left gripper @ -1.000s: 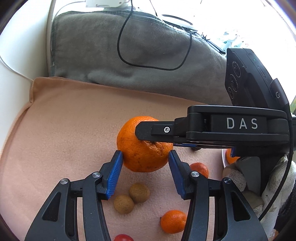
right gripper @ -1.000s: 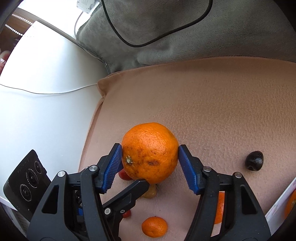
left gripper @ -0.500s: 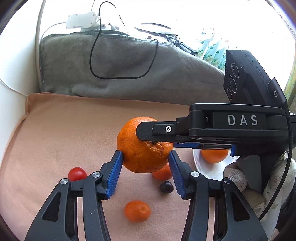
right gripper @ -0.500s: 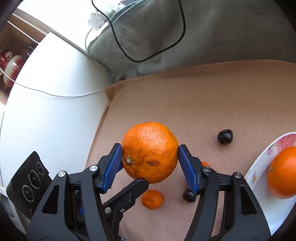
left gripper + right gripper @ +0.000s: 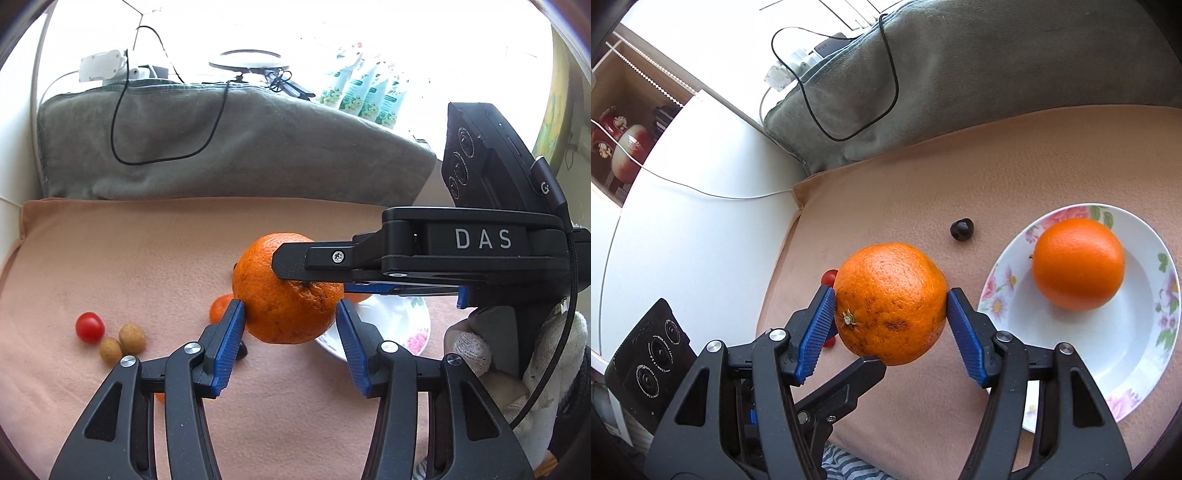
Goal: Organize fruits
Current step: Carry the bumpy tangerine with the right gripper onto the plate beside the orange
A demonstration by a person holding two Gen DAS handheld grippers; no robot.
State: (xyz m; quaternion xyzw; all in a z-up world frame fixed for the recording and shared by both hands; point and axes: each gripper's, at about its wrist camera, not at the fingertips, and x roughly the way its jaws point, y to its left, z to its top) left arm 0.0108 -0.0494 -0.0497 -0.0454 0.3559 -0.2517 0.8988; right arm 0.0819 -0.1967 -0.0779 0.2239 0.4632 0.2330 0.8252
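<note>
A large orange [image 5: 288, 306] with brown blemishes hangs above the peach cloth [image 5: 129, 258], gripped by both grippers at once. In the left wrist view my left gripper [image 5: 288, 314] has its blue pads pressed on the orange's two sides. The right gripper's black finger [image 5: 314, 256] crosses its top from the right. In the right wrist view my right gripper [image 5: 890, 299] is shut on the same orange [image 5: 890, 302], with a left gripper finger [image 5: 857, 373] under it. To its right a flowered white plate [image 5: 1126, 369] holds a second orange [image 5: 1078, 264].
Loose on the cloth lie a cherry tomato [image 5: 89, 326], two small brown fruits [image 5: 132, 338], a small tangerine [image 5: 219, 306] and a dark fruit [image 5: 962, 229]. A grey cushion [image 5: 221, 147] with a black cable bounds the back. A gloved hand [image 5: 476, 350] holds the right gripper.
Both grippers have carried the orange to the right over the cloth and a little higher. The plate with the second orange has come fully into the right wrist view.
</note>
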